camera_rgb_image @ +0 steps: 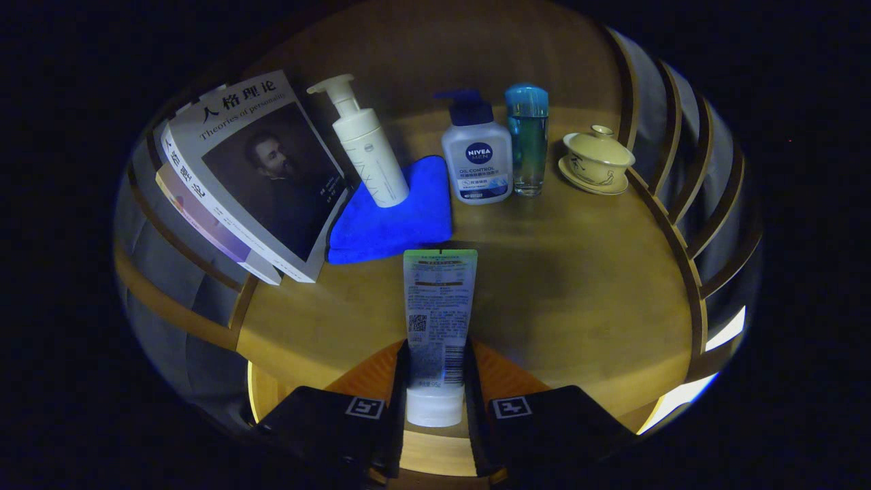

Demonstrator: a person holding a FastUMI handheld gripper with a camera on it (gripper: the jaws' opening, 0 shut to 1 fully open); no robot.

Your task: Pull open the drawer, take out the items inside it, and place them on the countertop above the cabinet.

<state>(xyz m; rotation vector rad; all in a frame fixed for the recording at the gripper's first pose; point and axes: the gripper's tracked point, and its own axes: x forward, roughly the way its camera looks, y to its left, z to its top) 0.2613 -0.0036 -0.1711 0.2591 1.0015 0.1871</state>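
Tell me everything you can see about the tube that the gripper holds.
The tube is a soft squeeze tube, plastic by its look, pale with a green band at its flat crimped end and a white cap at the other. Its printed back faces the camera, with small text and codes. It points straight ahead from the gripper, cap toward the camera, crimped end near the blue cloth. Both fingers press on its lower body just above the cap. It is over the wooden countertop; whether it touches it I cannot tell.

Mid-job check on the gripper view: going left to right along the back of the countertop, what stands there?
Stacked books → white pump bottle on the blue cloth → white bottle with dark blue pump → clear blue-capped bottle → cream lidded teacup on a saucer. The tongs grip the squeeze tube.
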